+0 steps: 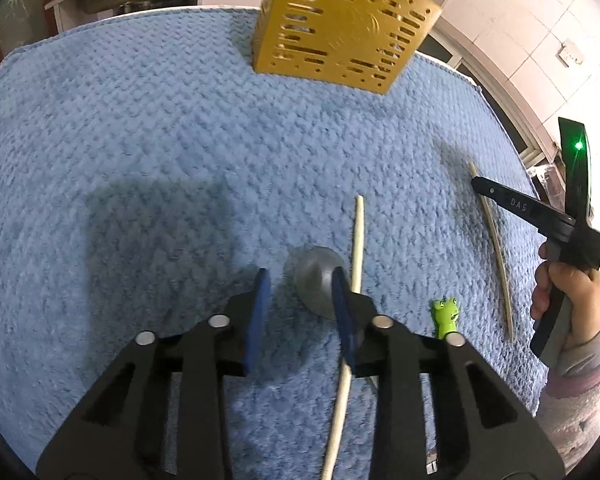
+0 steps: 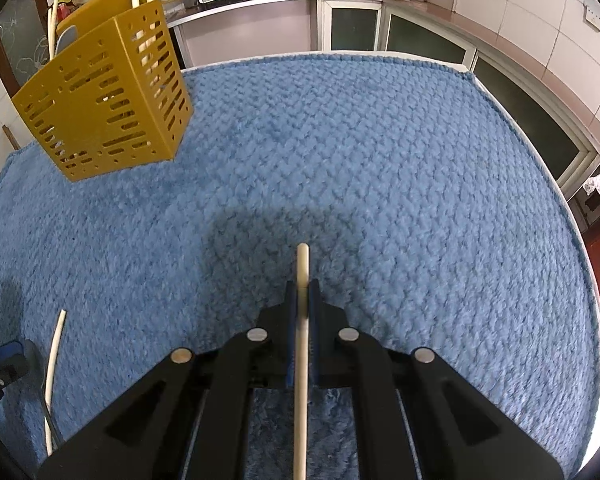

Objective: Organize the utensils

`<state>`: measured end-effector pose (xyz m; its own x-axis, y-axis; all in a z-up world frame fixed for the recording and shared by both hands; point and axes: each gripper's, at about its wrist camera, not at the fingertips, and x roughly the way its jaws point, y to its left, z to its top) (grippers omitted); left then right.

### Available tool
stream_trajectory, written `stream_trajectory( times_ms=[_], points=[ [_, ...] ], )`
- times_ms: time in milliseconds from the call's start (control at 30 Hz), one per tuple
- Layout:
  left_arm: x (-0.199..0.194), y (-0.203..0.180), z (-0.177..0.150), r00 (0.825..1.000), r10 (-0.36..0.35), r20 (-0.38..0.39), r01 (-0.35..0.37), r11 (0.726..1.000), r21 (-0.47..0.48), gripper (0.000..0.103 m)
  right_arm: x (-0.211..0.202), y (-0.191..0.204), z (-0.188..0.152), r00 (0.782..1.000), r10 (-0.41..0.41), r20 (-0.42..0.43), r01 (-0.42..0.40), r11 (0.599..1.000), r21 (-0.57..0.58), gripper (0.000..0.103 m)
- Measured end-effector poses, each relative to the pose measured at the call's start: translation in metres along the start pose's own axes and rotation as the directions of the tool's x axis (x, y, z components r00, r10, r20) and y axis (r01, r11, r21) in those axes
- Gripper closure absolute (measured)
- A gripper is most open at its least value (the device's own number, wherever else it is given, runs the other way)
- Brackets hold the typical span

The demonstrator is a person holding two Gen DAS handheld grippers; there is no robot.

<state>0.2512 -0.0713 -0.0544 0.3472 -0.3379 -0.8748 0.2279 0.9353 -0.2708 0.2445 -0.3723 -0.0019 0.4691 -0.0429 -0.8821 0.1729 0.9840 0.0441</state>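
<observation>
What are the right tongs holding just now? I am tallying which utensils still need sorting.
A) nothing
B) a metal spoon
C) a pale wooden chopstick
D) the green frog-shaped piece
C: in the right wrist view the right tongs are shut on a pale wooden chopstick, whose tip sticks out beyond the pads over the blue mat.

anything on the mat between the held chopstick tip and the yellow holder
Nothing. In the right wrist view only bare blue mat lies between the chopstick in the right hand-held gripper and the yellow holder.
</observation>
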Motion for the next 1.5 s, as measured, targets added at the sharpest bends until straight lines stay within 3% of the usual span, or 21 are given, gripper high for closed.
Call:
stream_trajectory(
  times_ms=[133, 200, 267, 467, 733, 933, 1233, 1300, 1367, 1500],
  points=[
    [0.005, -0.009, 0.000, 1.000, -0.015, -0.018, 0.016, 1.000, 0.013, 0.078, -0.002, -0.001, -0.002, 1.000, 0.004, -0.001, -0.004, 1.000, 0.001, 0.097],
    [0.010, -0.011, 0.002, 1.000, -0.012, -0.027, 0.012, 1.000, 0.016, 0.090, -0.002, -0.001, -0.001, 1.000, 0.005, -0.002, -0.005, 1.000, 0.001, 0.097],
    [0.013, -0.010, 0.004, 0.999, -0.013, -0.034, 0.014, 1.000, 0.013, 0.097, -0.002, -0.001, -0.002, 1.000, 0.004, -0.003, -0.004, 1.000, -0.001, 0.097],
    [0.007, -0.010, 0.012, 1.000, 0.009, -0.006, -0.009, 0.999, 0.040, 0.101, -0.007, 0.000, -0.003, 1.000, 0.017, -0.010, -0.017, 1.000, 0.002, 0.097],
    [-0.024, -0.017, 0.028, 0.993, 0.043, 0.107, -0.056, 0.992, 0.115, 0.103, -0.031, 0.001, -0.001, 0.997, 0.066, 0.050, -0.067, 0.998, 0.008, 0.097],
    [-0.055, -0.022, 0.038, 0.970, 0.064, 0.232, -0.104, 0.981, 0.162, 0.103, -0.063, 0.004, 0.002, 0.983, 0.100, 0.157, -0.102, 0.995, 0.003, 0.097],
    [-0.108, -0.030, 0.056, 0.899, 0.064, 0.433, -0.162, 0.968, 0.193, 0.103, -0.129, 0.017, 0.020, 0.913, 0.127, 0.387, -0.127, 0.992, -0.025, 0.097],
    [-0.119, -0.032, 0.067, 0.880, 0.069, 0.469, -0.177, 0.966, 0.189, 0.103, -0.143, 0.020, 0.027, 0.887, 0.145, 0.439, -0.148, 0.989, -0.028, 0.097],
    [-0.130, -0.032, 0.080, 0.866, 0.071, 0.496, -0.184, 0.965, 0.184, 0.103, -0.160, 0.025, 0.038, 0.845, 0.162, 0.509, -0.169, 0.985, -0.033, 0.097],
    [-0.157, -0.036, 0.115, 0.793, 0.082, 0.603, -0.235, 0.955, 0.180, 0.103, -0.181, 0.040, 0.063, 0.768, 0.176, 0.616, -0.183, 0.982, -0.053, 0.097]
  ],
)
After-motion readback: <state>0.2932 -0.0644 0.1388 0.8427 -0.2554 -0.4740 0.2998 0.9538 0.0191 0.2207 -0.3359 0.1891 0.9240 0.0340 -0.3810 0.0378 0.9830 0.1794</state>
